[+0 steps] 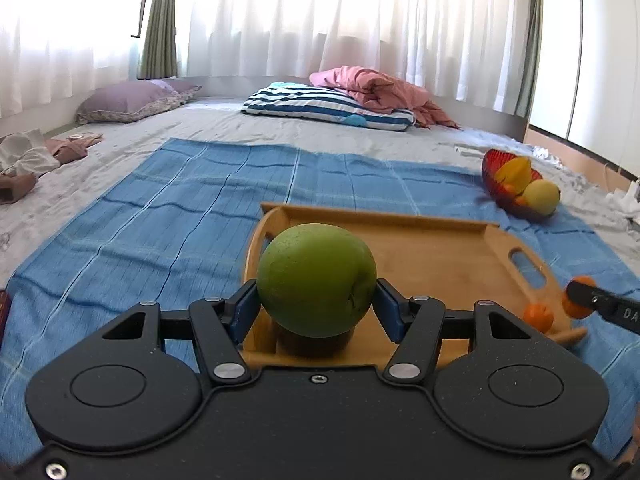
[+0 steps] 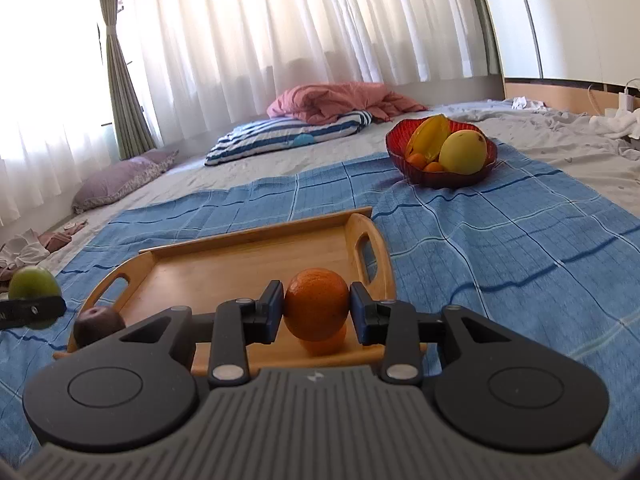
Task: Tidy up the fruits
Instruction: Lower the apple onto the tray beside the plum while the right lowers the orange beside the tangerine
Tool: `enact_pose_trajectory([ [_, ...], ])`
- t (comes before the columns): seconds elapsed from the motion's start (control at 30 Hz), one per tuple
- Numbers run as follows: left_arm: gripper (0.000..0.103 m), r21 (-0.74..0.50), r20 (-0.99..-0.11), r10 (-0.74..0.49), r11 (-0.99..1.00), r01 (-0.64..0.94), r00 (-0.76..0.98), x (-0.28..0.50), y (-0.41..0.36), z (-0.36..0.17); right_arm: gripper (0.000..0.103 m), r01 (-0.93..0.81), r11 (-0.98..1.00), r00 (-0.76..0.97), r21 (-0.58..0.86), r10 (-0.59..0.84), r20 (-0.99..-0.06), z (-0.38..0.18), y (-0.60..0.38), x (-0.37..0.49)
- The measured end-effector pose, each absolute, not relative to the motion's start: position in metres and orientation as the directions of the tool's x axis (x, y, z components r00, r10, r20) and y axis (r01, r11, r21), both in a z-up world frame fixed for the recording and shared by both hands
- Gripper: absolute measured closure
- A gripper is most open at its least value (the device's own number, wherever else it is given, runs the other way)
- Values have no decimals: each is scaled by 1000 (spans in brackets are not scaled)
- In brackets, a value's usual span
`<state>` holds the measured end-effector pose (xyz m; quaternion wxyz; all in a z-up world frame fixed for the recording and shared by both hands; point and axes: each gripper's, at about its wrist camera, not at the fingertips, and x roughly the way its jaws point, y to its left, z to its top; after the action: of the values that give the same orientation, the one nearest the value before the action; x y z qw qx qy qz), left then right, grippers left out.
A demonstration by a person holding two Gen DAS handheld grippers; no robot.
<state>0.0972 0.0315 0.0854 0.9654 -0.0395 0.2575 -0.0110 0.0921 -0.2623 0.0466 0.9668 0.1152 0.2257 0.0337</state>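
I hold a round green apple (image 1: 316,280) clamped between the pads of the left gripper (image 1: 316,300), just above the near left corner of the rectangular bamboo tray (image 1: 452,256). The right gripper (image 2: 316,312) is closed on a small round orange (image 2: 316,304) over the tray's near right edge, above a second orange (image 2: 326,343). A dark plum (image 2: 98,326) sits at the tray's near left corner. To place well, I should lower each fruit onto bare tray floor, clear of neighbours, before opening. The red glass bowl (image 2: 400,136) of fruit lies well beyond the tray.

Home bedroom: bed (image 1: 224,128), pillows (image 1: 328,106), curtains (image 1: 320,12)
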Motion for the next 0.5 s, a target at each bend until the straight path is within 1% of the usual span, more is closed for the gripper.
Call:
enact_pose_trajectory([
  [0.17,44,-110,-530,-59,994,1,846,128,36,97,63,-25,969,867,245,143,-477,54,-267,122],
  [0.37,44,-151,-619,-89,989,-7,780,173,42,94,63,-30,963,762,267,195,-618,55,-271,173],
  [0.5,44,-135,-661,-74,991,-21,747,196,39,86,63,-14,966,727,257,186,-660,50,-270,191],
])
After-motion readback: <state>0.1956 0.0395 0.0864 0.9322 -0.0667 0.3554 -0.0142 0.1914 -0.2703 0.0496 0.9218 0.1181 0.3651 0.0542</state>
